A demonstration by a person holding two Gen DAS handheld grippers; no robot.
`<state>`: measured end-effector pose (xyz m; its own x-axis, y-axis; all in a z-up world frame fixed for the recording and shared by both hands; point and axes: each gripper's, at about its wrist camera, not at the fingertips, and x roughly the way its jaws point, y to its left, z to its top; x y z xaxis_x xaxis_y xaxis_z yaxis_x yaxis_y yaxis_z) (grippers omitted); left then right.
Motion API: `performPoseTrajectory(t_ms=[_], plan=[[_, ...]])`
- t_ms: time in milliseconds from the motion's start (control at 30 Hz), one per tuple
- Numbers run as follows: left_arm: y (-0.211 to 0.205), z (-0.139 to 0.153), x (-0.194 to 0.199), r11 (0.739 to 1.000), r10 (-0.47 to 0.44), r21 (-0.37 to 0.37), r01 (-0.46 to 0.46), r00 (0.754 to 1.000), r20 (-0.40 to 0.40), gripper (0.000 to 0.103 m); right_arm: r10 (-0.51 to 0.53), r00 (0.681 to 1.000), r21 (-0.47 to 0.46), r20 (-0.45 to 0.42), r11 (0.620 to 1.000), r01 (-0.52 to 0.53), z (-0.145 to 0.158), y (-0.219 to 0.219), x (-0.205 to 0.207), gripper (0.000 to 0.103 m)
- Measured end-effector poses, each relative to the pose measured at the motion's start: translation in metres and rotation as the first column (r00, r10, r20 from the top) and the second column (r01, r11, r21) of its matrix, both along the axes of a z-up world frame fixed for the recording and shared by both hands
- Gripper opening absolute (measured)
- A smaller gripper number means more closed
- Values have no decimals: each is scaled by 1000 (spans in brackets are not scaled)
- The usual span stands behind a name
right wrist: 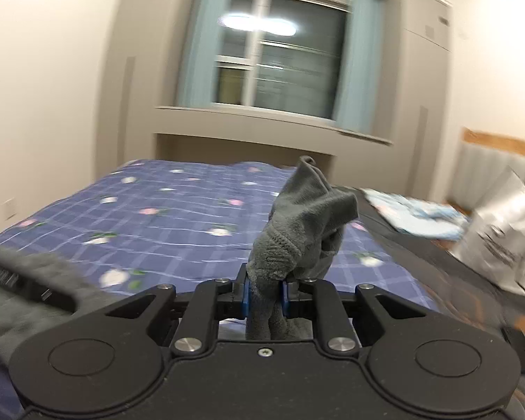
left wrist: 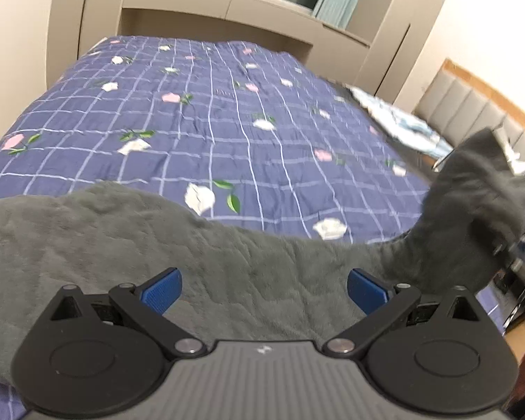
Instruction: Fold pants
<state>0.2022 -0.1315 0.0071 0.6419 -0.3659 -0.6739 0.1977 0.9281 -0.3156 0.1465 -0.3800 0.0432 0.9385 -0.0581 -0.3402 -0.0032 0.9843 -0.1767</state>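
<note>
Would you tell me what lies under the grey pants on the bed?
The grey pants lie on the blue checked floral bedspread, which shows all around them. What lies beneath the fabric itself is covered.

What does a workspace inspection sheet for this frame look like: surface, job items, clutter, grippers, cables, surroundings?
Surface: bed under a blue checked floral cover, lightly wrinkled.
Job's things: grey fleece pants, mostly spread along the near edge of the bed; one end bunched and lifted at the right.
Clutter: light blue patterned cloth and a silver bag at the right end of the bed.
Grippers: left gripper open above the pants, pads not pressing; right gripper shut on the pants' bunched end, which sticks up past the pads.
Cables: nothing seen.
Surroundings: window with pale blue curtains, beige built-in cabinets, padded headboard at the right; both views motion-blurred.
</note>
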Motion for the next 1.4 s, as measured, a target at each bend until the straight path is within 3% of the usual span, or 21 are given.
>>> performPoseTrajectory(t_ms=[167, 433, 733, 933, 1033, 1100, 1167, 1267, 1400], plan=[[21, 12, -9, 999, 15, -43, -14, 999, 36, 103, 133, 989, -99, -57, 985, -138, -18, 64, -4, 17], [42, -7, -15, 995, 52, -79, -53, 999, -15, 103, 214, 958, -258, -190, 931, -259, -92, 136, -13, 17], [29, -34, -11, 994, 13, -108, -20, 997, -71, 103, 235, 945, -371, -229, 876, -307, -123, 152, -18, 19], [21, -46, -9, 989, -16, -147, 0, 994, -110, 103, 242, 948, -382, -205, 872, -306, -127, 149, -22, 28], [17, -48, -8, 987, -24, -160, 5, 993, -117, 103, 262, 944, -346, -200, 883, -318, -123, 143, -25, 37], [16, -49, -7, 987, -23, -160, 4, 993, -118, 103, 282, 939, -328, -195, 884, -334, -122, 133, -36, 50], [15, -50, -4, 988, -16, -153, -4, 992, -124, 102, 300, 934, -309, -195, 885, -348, -116, 128, -41, 84], [17, -53, -2, 989, 7, -142, -27, 990, -140, 102, 323, 926, -288, -193, 884, -369, -107, 116, -50, 89], [22, -53, -1, 987, 13, -155, -34, 990, -137, 102, 294, 940, -308, -174, 890, -336, -99, 99, -64, 95]])
